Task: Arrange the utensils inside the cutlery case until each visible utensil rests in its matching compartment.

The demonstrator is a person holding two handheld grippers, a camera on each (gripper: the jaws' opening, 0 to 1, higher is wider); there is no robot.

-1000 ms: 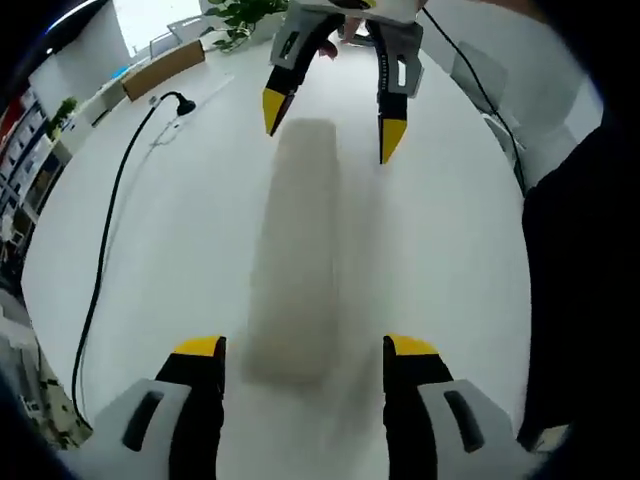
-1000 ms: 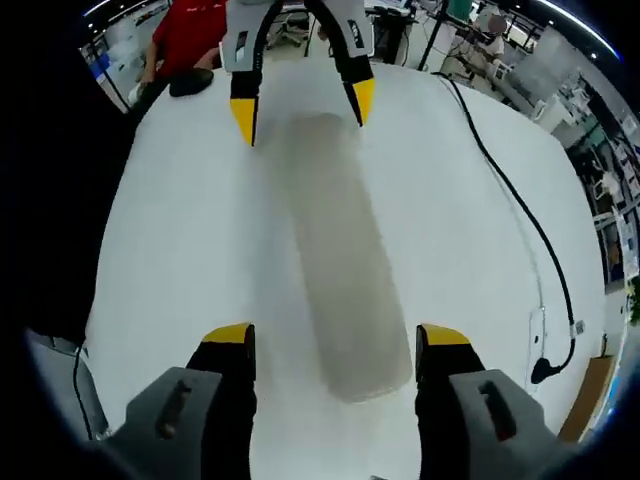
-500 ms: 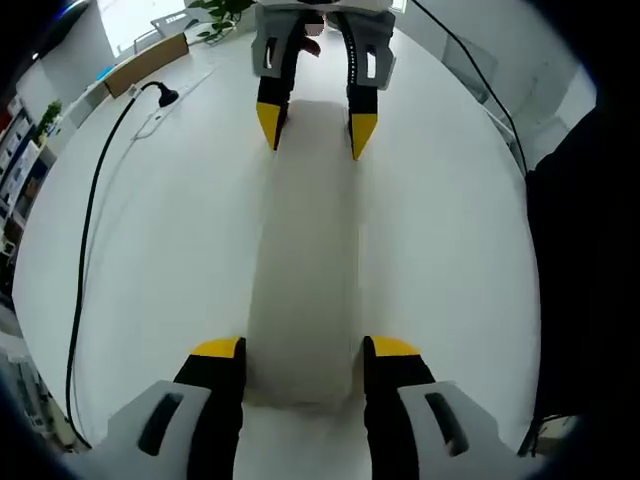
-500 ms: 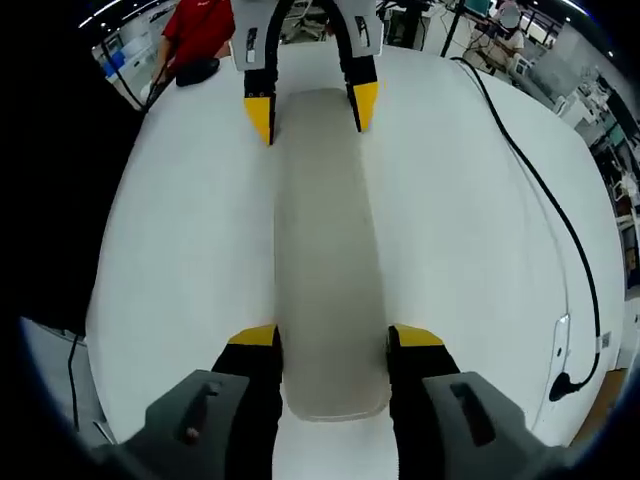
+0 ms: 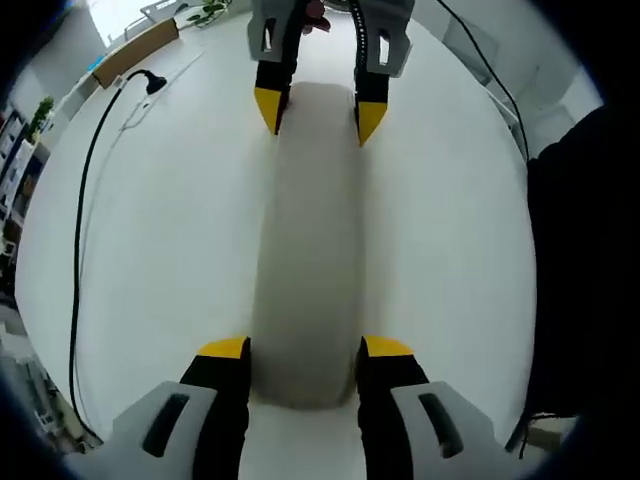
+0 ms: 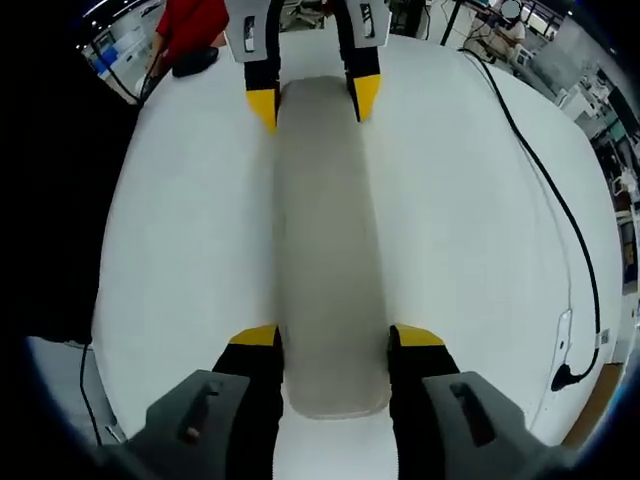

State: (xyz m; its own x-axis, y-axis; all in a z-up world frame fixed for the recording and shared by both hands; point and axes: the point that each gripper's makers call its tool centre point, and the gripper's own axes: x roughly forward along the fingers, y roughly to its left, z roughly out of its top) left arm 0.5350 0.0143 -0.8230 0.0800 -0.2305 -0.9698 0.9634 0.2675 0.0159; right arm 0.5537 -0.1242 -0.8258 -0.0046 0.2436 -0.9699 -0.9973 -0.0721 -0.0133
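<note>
Two tongs meet at opposite ends of the closed grey cutlery case (image 5: 308,250) (image 6: 328,240), which lies lengthwise on the white bench (image 5: 170,230) (image 6: 180,220). The left tongs (image 5: 304,348) (image 6: 312,100) straddle one end, yellow tips against its sides; the right tongs (image 6: 335,336) (image 5: 317,108) grip the other end likewise. A black cable (image 5: 85,220) (image 6: 560,220) trails across the bench, well apart from the case

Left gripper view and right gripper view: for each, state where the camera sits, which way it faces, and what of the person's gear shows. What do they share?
Left gripper view: rides the left gripper, looking along the cutlery case toward the right gripper.
Right gripper view: rides the right gripper, facing the opposite way toward the left gripper.
Shared: the closed case on the white table, one gripper straddling each end.
</note>
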